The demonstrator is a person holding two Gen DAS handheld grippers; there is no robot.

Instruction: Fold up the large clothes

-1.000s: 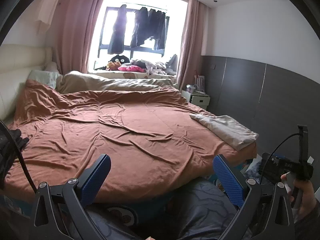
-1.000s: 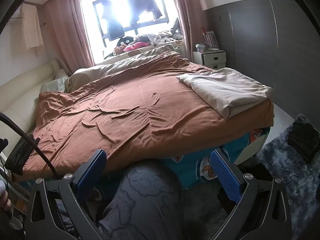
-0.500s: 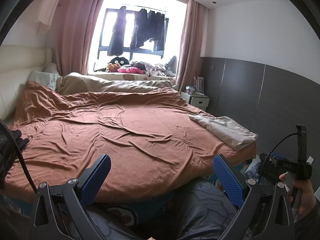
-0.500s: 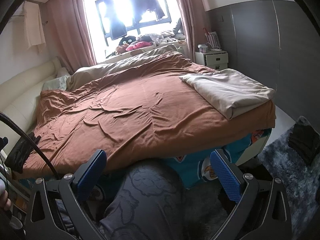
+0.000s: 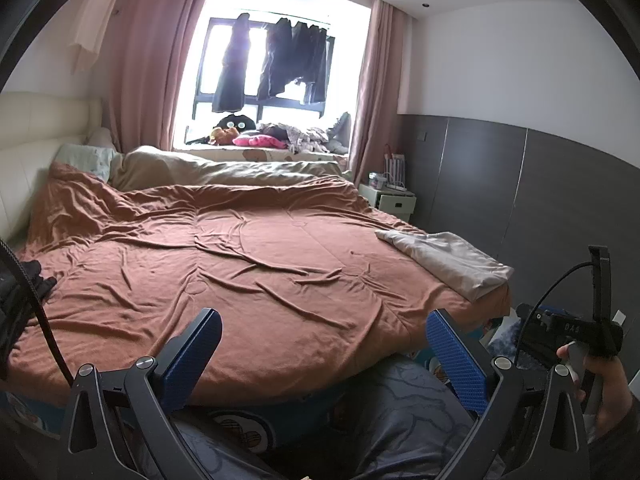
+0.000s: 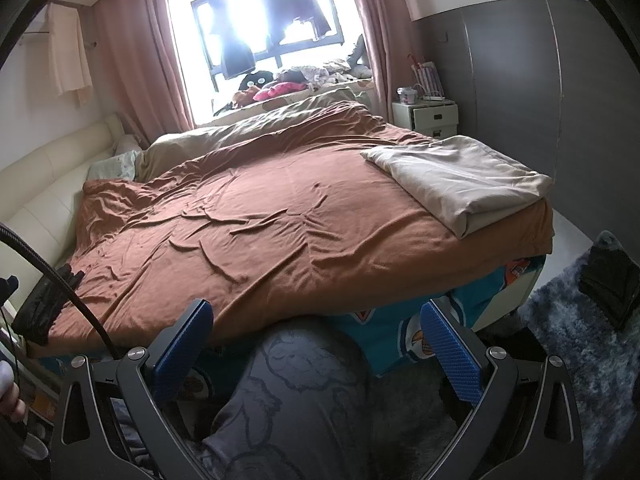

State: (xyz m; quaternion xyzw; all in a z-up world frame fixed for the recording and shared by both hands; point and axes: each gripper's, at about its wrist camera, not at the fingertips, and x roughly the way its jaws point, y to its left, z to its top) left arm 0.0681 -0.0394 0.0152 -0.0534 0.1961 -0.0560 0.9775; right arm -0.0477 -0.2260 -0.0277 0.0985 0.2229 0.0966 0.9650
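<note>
A large rust-brown cover lies spread and wrinkled over the bed. A folded beige cloth rests on the bed's near right corner. A dark garment lies at the bed's left edge. My left gripper is open, held in front of the bed's foot, nothing between its blue pads. My right gripper is open too, empty, above a person's knee in patterned trousers. In the left wrist view a hand holds the right gripper's body at the lower right.
A white nightstand stands by the dark wall panels right of the bed. A shaggy grey rug with a dark item on it covers the floor at right. Clothes hang in the window; toys lie on the sill.
Both views have tilted slightly upward and drawn a little nearer the bed. Both grippers stay open and empty; nothing on the bed has moved.
</note>
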